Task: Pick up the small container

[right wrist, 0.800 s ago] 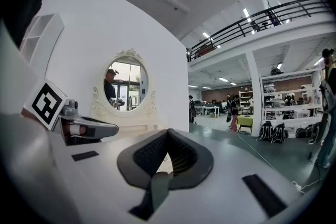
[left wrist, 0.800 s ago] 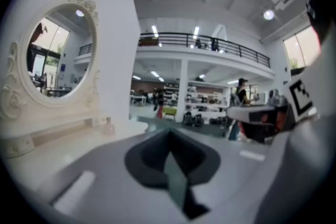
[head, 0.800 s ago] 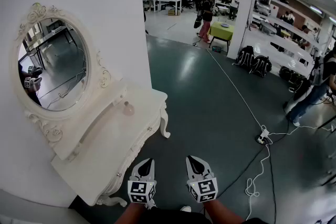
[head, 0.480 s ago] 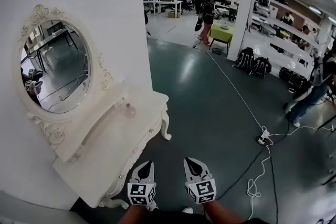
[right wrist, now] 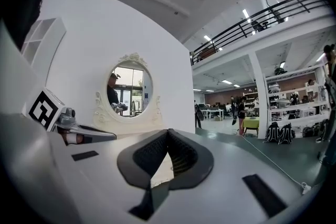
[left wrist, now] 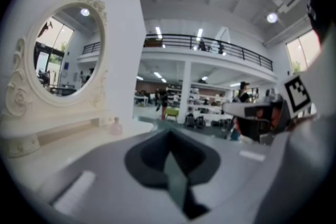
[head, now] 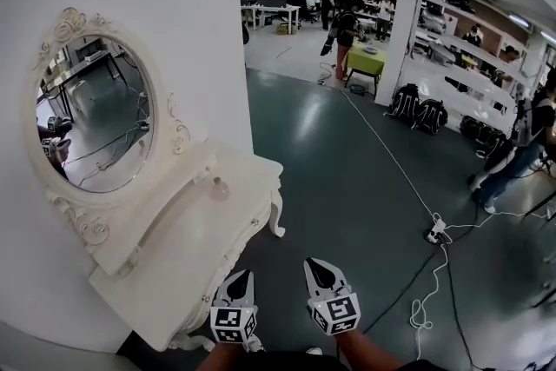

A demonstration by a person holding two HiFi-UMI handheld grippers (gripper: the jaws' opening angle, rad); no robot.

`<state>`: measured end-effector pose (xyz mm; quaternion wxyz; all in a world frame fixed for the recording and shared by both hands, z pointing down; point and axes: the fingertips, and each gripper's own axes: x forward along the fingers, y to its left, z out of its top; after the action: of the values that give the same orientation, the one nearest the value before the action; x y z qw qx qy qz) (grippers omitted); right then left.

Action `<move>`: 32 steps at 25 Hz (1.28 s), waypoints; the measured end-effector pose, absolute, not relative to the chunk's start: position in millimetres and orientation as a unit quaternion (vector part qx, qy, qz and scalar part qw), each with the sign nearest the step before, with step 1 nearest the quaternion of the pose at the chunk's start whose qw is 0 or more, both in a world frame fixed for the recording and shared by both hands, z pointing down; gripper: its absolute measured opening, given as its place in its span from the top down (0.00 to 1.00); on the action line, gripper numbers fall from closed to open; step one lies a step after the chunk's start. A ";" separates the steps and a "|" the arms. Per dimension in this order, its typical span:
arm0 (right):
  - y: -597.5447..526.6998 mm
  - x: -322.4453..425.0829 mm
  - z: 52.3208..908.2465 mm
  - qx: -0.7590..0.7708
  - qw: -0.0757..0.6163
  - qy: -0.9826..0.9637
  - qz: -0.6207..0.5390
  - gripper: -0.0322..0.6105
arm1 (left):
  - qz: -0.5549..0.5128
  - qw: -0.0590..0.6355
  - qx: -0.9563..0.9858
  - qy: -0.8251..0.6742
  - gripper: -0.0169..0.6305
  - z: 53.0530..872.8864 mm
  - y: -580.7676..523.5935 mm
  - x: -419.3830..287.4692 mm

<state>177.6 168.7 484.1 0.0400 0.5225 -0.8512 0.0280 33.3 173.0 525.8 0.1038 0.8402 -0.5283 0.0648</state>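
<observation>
The small container (head: 219, 188), a pale pinkish bottle with a round body, stands on the white dressing table (head: 187, 248) near its back ledge, below the oval mirror (head: 94, 124). In the left gripper view the container (left wrist: 116, 126) shows small and far ahead on the left. My left gripper (head: 241, 275) hangs off the table's front edge, well short of the container, jaws shut and empty (left wrist: 169, 134). My right gripper (head: 314, 263) is beside it over the floor, its tips (right wrist: 168, 131) touching with nothing between them.
A white wall (head: 174, 22) backs the table. On the dark floor to the right lie a white cable and a power strip (head: 433, 229). Farther off are backpacks (head: 419, 107), a green table (head: 366, 59), shelves and several people.
The head view has drifted slightly, so the mirror and table sit a little more to the right in frame. Both grippers stay side by side at the bottom, still shut.
</observation>
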 end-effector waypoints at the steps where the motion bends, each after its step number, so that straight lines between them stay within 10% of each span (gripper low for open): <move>1: 167.0 171.4 483.9 0.520 0.041 -0.853 0.027 0.94 | 0.064 0.103 0.841 -0.528 0.96 525.1 170.9 29.5; 32: 90.1 55.7 502.6 0.511 0.074 -0.855 0.054 0.94 | 0.056 0.097 0.826 -0.552 0.96 538.6 101.8 -119.2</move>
<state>55.7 90.1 502.6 0.0743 0.5111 -0.8546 0.0538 -119.2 101.8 538.6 0.0974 0.8265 -0.5517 0.0562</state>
